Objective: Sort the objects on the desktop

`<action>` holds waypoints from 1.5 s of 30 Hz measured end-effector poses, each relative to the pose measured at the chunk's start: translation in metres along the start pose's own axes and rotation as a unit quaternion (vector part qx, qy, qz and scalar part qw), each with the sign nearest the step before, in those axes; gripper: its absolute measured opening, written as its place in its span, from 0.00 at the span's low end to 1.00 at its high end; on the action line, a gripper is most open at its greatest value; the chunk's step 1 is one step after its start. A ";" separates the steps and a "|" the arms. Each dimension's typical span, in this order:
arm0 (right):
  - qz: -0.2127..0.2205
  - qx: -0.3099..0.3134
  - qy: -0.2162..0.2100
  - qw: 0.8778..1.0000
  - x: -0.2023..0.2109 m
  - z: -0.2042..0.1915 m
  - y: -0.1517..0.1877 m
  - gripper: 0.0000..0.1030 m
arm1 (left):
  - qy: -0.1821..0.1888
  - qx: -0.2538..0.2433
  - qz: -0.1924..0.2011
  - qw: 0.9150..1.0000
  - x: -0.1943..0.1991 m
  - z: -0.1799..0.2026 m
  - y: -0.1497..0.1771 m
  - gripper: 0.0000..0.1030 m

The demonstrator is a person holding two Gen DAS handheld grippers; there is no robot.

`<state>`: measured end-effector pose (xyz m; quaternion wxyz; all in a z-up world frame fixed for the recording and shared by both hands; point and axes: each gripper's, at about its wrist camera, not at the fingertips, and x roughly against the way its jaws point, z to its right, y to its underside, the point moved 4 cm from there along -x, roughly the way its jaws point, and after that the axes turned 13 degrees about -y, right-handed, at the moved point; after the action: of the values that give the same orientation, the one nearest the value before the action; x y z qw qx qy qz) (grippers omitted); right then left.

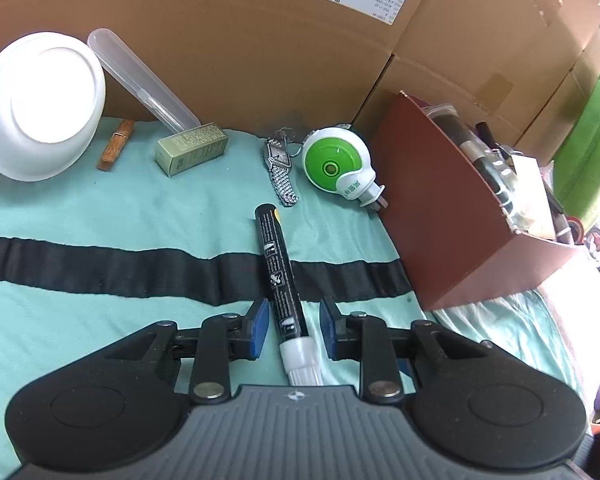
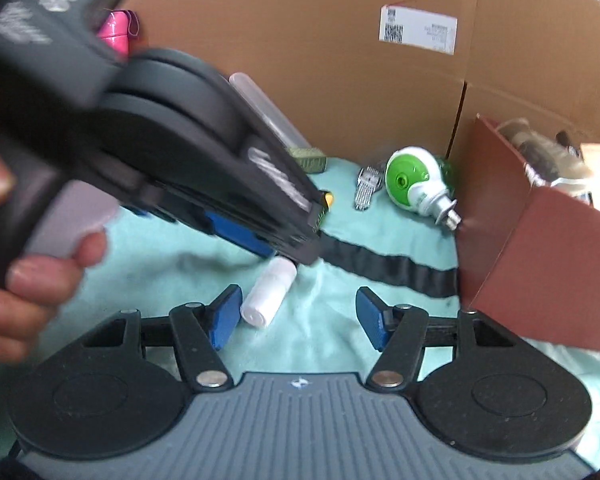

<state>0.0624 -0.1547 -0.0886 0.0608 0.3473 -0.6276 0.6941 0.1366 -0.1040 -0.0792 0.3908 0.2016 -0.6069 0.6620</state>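
The left gripper (image 1: 294, 330), spread either side of the black marker (image 1: 280, 276) without pinching it, seems mid-pickup; next, squeeze, then lift toward the brown box (image 1: 452, 216).

The cloth (image 1: 100, 208) is viewed steeply and closely from behind the left gripper (image 1: 294, 330), toward the cardboard wall, while the same patch is seen from behind the right gripper (image 2: 296, 320), set back beside it, the pen (image 1: 280, 272), plug (image 1: 336, 168) and box (image 1: 460, 220) being shared.
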 end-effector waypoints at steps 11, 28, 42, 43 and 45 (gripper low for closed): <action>-0.013 0.002 -0.034 0.999 -0.004 -0.003 0.000 0.26 | -0.019 -0.012 0.006 1.000 -0.001 0.000 0.001 0.18; 0.109 0.032 0.045 0.992 0.084 0.017 -0.029 0.24 | 0.040 -0.030 0.111 0.993 0.073 0.076 -0.037 0.18; 0.176 0.003 0.133 0.975 0.150 0.137 -0.041 0.23 | 0.121 -0.083 0.138 0.979 0.056 0.215 -0.085 0.19; 0.176 0.002 0.132 0.976 0.150 0.146 -0.041 0.23 | 0.120 -0.084 0.138 0.980 0.052 0.222 -0.087 0.19; 0.174 0.001 0.129 0.976 0.149 0.163 -0.041 0.23 | 0.119 -0.086 0.134 0.980 0.041 0.234 -0.091 0.19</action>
<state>0.0384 -0.3478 0.0235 0.0189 0.1403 -0.6650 0.7333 0.1323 -0.3212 0.0524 0.3840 0.0039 -0.6320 0.6731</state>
